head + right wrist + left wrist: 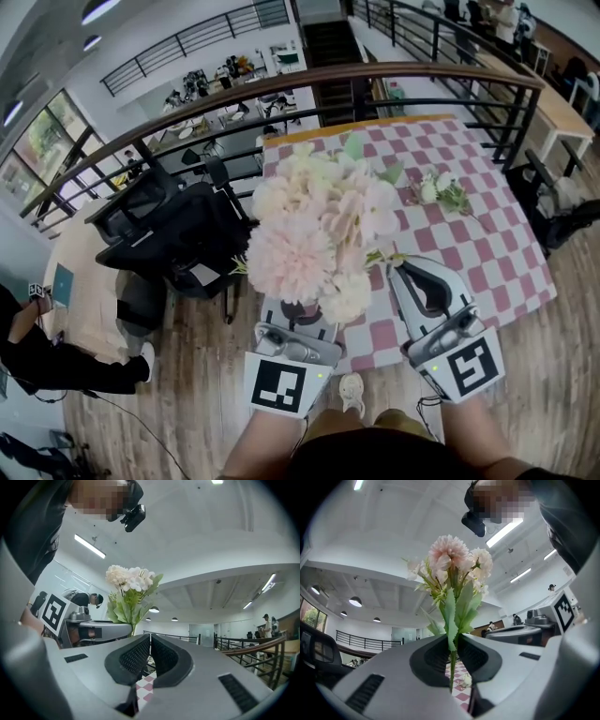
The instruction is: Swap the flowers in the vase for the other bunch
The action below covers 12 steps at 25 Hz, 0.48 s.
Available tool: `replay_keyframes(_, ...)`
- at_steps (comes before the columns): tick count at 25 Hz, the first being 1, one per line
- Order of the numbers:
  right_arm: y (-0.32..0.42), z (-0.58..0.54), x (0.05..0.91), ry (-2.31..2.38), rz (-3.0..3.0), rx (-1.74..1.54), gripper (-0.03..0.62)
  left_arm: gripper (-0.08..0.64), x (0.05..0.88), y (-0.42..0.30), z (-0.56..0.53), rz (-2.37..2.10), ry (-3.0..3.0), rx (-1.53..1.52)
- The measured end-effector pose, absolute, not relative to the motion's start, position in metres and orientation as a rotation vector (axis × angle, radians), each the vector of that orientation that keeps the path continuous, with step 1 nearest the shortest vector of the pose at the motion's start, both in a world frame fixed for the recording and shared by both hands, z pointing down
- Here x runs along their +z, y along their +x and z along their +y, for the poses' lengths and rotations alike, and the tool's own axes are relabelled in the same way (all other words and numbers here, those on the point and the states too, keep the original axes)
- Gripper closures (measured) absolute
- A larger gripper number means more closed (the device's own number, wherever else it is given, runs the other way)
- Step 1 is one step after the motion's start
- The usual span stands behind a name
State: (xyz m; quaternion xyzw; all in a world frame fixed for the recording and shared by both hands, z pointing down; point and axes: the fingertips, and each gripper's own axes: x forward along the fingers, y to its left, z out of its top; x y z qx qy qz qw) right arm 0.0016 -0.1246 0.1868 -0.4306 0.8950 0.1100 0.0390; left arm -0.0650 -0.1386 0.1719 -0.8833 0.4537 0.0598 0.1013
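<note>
Two tools hover at near edge of surface (497,262): left tool (452,644) clamps pink bunch (319,234) by stems, right tool (150,641) closed, empty. White bunch (441,192) lies toward far-right corner. Likely next: park pink, fetch white.

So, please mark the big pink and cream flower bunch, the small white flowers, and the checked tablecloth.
big pink and cream flower bunch (322,230), head view, on its middle blooms.
small white flowers with green leaves (431,189), head view, on a white bloom.
pink-and-white checked tablecloth (497,253), head view, bare right part.
</note>
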Motion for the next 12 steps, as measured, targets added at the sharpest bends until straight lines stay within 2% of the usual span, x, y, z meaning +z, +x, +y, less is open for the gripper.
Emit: replay_keyframes(12,-0.021,-0.171,0.209,-1.420,2.737,0.319,0.555,0.509,0.197,-0.087,-0.183,1.294,-2.695,0.166)
